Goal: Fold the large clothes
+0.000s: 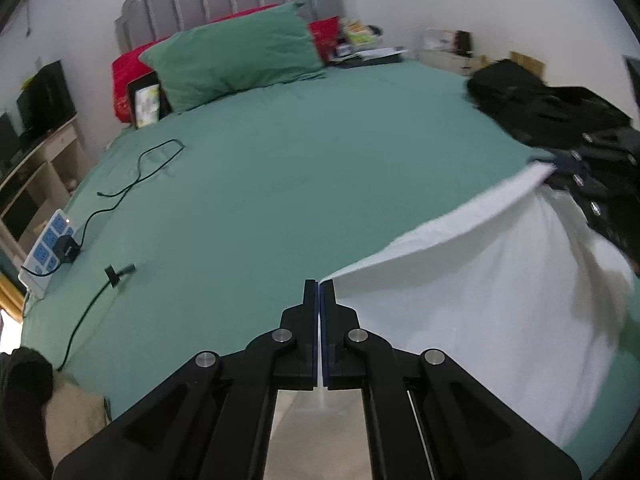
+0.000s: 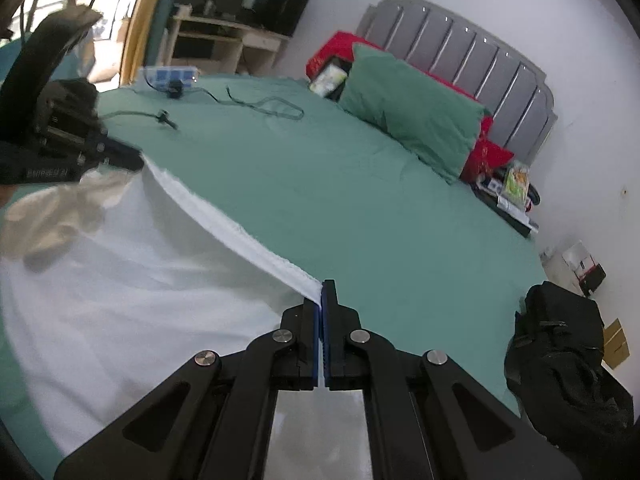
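Left gripper point(image 1: 320, 286) and right gripper point(image 2: 322, 288) I have clamped on white cloth point(image 1: 480, 280) corners, edge stretched above the bed point(image 1: 280, 184).

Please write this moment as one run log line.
left gripper: shut on white garment | right gripper: shut on white garment | edge stretched above green bed

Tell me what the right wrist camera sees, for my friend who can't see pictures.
The right gripper pinches one corner of a white cloth, and the left gripper holds the far corner, stretching its edge above a green bed. A green pillow lies by the grey headboard, a black bag at right.
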Motion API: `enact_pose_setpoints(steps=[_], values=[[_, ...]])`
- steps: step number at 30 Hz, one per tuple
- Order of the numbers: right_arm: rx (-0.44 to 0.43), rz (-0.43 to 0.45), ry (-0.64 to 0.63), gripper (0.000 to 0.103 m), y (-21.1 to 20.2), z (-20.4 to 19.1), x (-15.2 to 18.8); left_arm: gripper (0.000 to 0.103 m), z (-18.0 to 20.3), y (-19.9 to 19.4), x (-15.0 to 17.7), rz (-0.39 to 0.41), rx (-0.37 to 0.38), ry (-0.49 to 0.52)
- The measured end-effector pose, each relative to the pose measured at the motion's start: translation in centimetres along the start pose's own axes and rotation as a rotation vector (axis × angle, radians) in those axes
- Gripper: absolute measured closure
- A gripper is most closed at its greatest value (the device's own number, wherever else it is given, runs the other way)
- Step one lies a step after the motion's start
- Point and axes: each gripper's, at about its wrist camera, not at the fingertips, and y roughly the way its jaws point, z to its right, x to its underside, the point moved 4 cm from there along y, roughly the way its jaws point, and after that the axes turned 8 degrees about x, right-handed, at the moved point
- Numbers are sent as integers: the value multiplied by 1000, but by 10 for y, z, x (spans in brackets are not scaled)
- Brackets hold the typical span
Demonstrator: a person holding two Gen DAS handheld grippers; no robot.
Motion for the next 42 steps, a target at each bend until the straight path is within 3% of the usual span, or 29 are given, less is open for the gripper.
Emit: enact_pose_setpoints(steps=[3,6,7,8,9,10,12,18,23,27,31,33,35,36,38,39,40,41,42], values=[[81,-35,-62,102,24,-5,2,101,-6,21,-12,-21,-15,-17],[119,-132,-52,97,52,-3,11,97,-22,59,-1,-198,50,-107],[111,-174,-38,82,59,-2,16,94,-28,63,3,-216,62,-142],[111,-217,-7,55,67,3,21,84,-40,61,11,-223,77,-206],[117,-241,36,43,72,10,26,72,-48,56,14,-212,72,-238],[123,-246,68,35,71,16,27,66,-57,46,17,-190,55,-269],[141,-239,154,35,60,35,25,58,-78,17,23,-122,12,-324],[234,-162,224,31,-9,75,31,38,-115,-82,63,66,-124,-444],[230,-208,395,27,-51,101,84,36,-91,-112,111,59,-58,-440],[148,-335,613,26,-70,113,151,36,-64,-95,146,-61,22,-430],[68,-445,806,26,-78,105,206,36,-58,-78,171,-150,30,-476],[-15,-509,843,26,-74,90,226,36,-58,-66,185,-211,25,-512],[4,-482,782,29,-77,84,224,36,-56,-64,184,-200,-8,-465],[3,-493,757,35,-77,81,223,36,-53,-63,184,-210,-15,-449],[-37,-484,739,96,-84,76,218,39,-50,-67,184,-208,-7,-444],[-72,-480,762,96,-86,75,218,56,-49,-69,185,-202,5,-448],[-71,-475,765,96,-91,74,219,65,-49,-73,187,-192,21,-456],[-57,-467,753,96,-95,72,219,81,-50,-76,187,-187,24,-466],[-50,-457,754,96,-102,73,218,88,-50,-80,187,-179,18,-471]])
